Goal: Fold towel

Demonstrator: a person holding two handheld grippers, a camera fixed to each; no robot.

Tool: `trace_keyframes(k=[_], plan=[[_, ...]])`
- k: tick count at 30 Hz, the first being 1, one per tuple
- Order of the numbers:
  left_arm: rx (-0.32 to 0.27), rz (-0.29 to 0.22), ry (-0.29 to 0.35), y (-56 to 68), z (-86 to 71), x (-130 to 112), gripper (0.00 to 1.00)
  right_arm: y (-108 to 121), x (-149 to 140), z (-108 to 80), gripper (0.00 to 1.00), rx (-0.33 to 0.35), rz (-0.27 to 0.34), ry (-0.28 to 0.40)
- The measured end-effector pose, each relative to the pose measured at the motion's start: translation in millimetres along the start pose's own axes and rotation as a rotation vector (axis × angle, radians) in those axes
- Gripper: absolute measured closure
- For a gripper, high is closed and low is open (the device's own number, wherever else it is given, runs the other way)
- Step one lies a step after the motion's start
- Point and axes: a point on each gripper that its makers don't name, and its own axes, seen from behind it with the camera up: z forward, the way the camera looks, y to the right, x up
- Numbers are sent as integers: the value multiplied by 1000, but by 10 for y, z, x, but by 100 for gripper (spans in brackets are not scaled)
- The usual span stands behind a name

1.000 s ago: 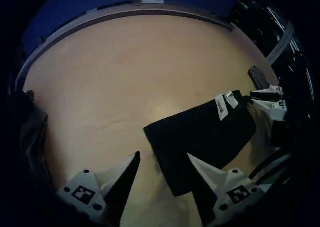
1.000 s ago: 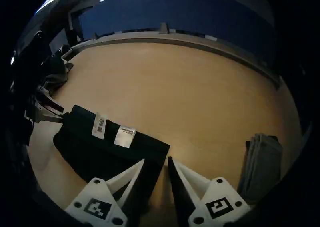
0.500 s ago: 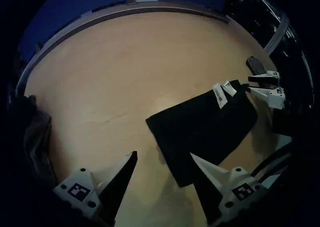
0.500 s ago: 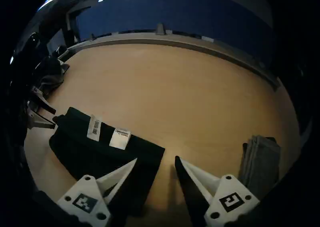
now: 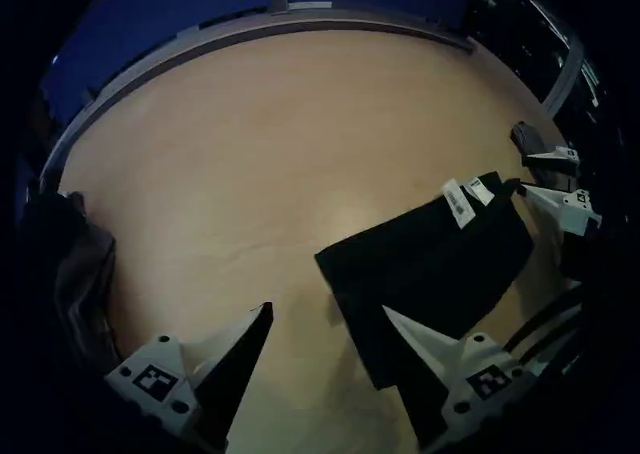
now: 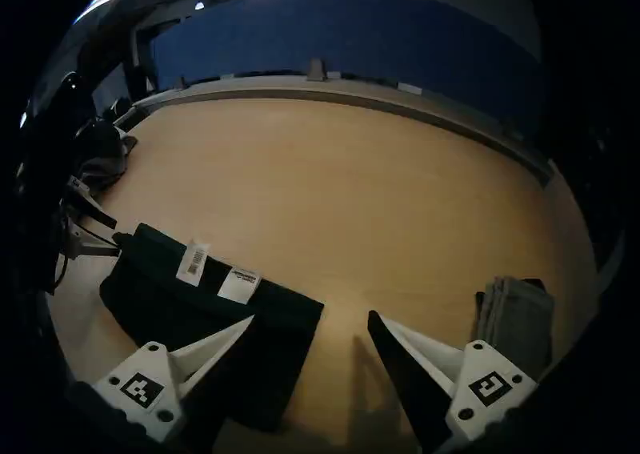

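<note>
Left gripper [image 5: 326, 310]: fingers spread wide apart, nothing between them, bare table [image 5: 240, 158] in the gap. Towel [image 5: 424, 266] is dark, folded into a flat rectangle, and lies on the table ahead and to the right of this gripper. Its near corner runs in behind the right finger; can't tell if they touch. Two white tags [image 5: 466, 196] sit at the towel's far edge. Dark cloth heap [image 5: 76, 270] far off to this gripper's left, at the table edge.

Right gripper [image 5: 524, 174] shows in the left gripper view at far right, past the towel, fingers parted, tips just beside the towel's far corner; contact can't tell.

In the right gripper view its own fingers [image 6: 400, 342] are also wide apart and hold nothing. The towel lies ahead and left, its near part running behind the left finger, with bare table in the gap. Grey folded stack [image 6: 516, 322] lies right of the right finger, well apart from the towel. The left gripper sits far left beyond the towel, tips near the towel's corner. Blue partition [image 6: 360, 38] stands behind the table's far edge
</note>
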Motion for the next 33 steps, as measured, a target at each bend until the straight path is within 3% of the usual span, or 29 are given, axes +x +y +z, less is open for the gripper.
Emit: trace_keyframes(k=[6,12,21,27,33], plan=[[19,-50,36,-92,-30,133,9,11,21,-46,0,-3,9,14],[43,-56,45,-167,-50,160,9,12,-1,-99,0,0,21,21],[13,-72,62,-84,-202,91,9,-87,-157,-218,0,24,18,9],[-18,-103,70,12,-341,-140,9,-195,-377,-319,0,38,12,-20],[-35,-142,55,122,-447,-516,9,-339,-587,-429,0,61,18,-43]])
